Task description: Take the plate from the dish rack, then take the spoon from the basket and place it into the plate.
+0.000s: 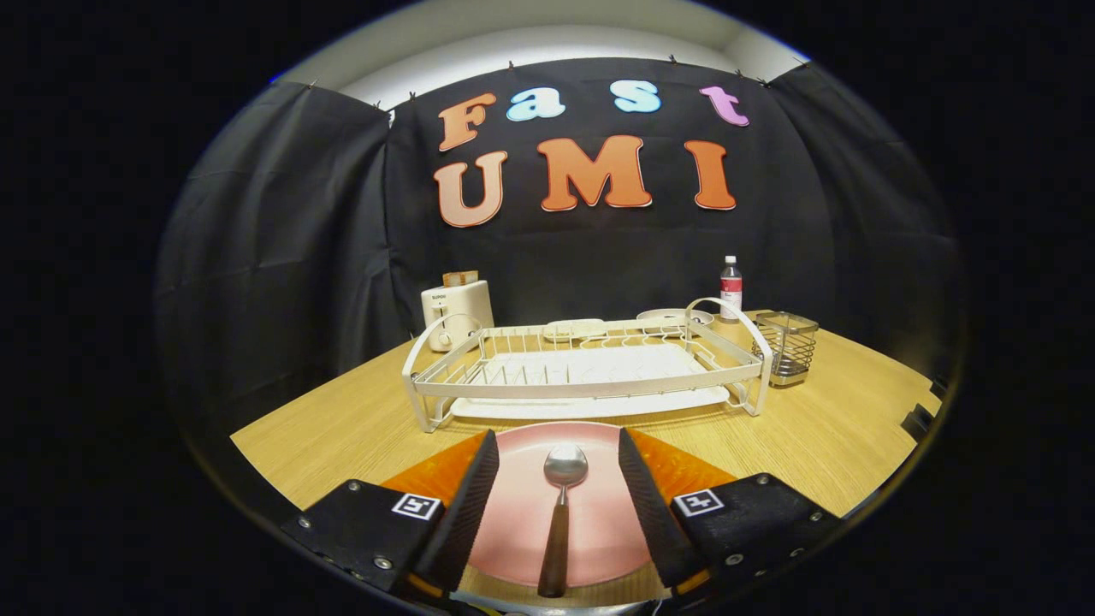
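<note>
- Claw (556,505) is open, fingers spread wide and touching nothing; spoon sits in the gap between them without contact.
- Spoon (560,513) lies on the plate, bowl pointing toward the dish rack, dark handle running back toward the claw and overhanging the plate's near rim.
- Plate (590,522) is pink and flat, on an orange mat (684,470) at the surface's near edge, just in front of the dish rack.
- Task looks done or all but done: plate is out of the rack, spoon is in the plate.
- Handling, spoon: judged light and stiff. Metal bowl is probably slick, so the dark handle near mid-length is the better hold; it looks wooden, but can't confirm.
- Handling, plate: judged rigid, smooth, likely breakable if ceramic (material unclear). Grip at the rim only; a shallow rim could slip from the fingers.
- Dish rack (590,368): white wire frame with a tray under it, mid-surface, no dishes seen in its slots.
- Basket (787,342): metal wire holder, just beside the rack's right end, toward the surface's right edge; looks empty from here.
- Toaster (456,312) with something in the slot, far left corner. Bottle (730,288) with a red label at the far edge behind the rack. Small white dishes behind the rack, details too small.
- Surface (855,411) is light wood grain. Black cloth booth wall behind, pale ceiling above.
</note>
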